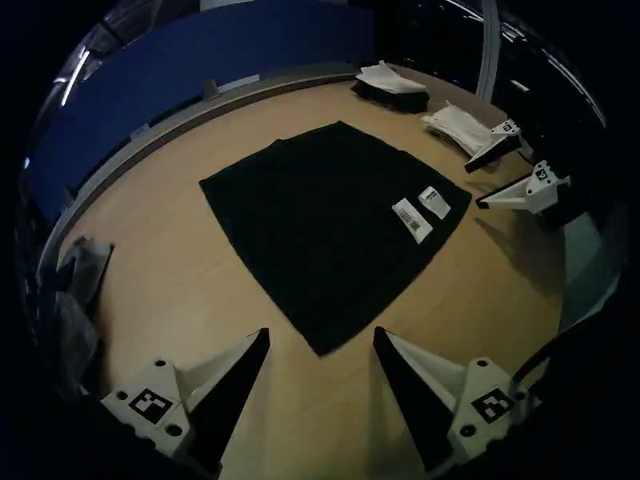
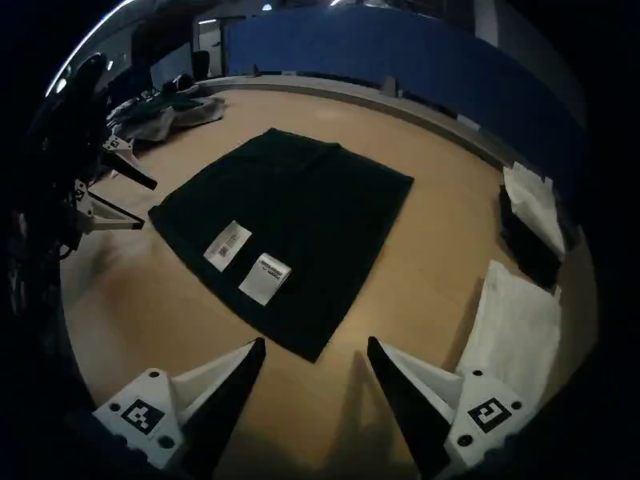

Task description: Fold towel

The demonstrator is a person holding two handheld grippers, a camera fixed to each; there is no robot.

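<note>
- Two grippers are in play, and both are empty. The left gripper (image 1: 320, 332) has its fingers spread wide with nothing between them, and the right gripper (image 2: 314, 342) is equally wide and holds nothing.
- The dark towel (image 1: 320, 216) lies flat and unfolded in the middle of the tabletop (image 1: 176, 264). In each view one corner points to 6 o'clock, just in front of the fingers.
- In the left gripper view, the right gripper waits at 3 o'clock, near the towel edge that carries the white tags (image 1: 412, 220).
- I judge that the step in hand is to take two corners.
- To do it well, slide one finger under the cloth and close on the single layer only. Then lift both corners at equal height, so the fold comes out straight.
- The folded cloths (image 1: 460, 124) at 1 o'clock lie apart from the towel, and the lifted edge should stay away from them.
</note>
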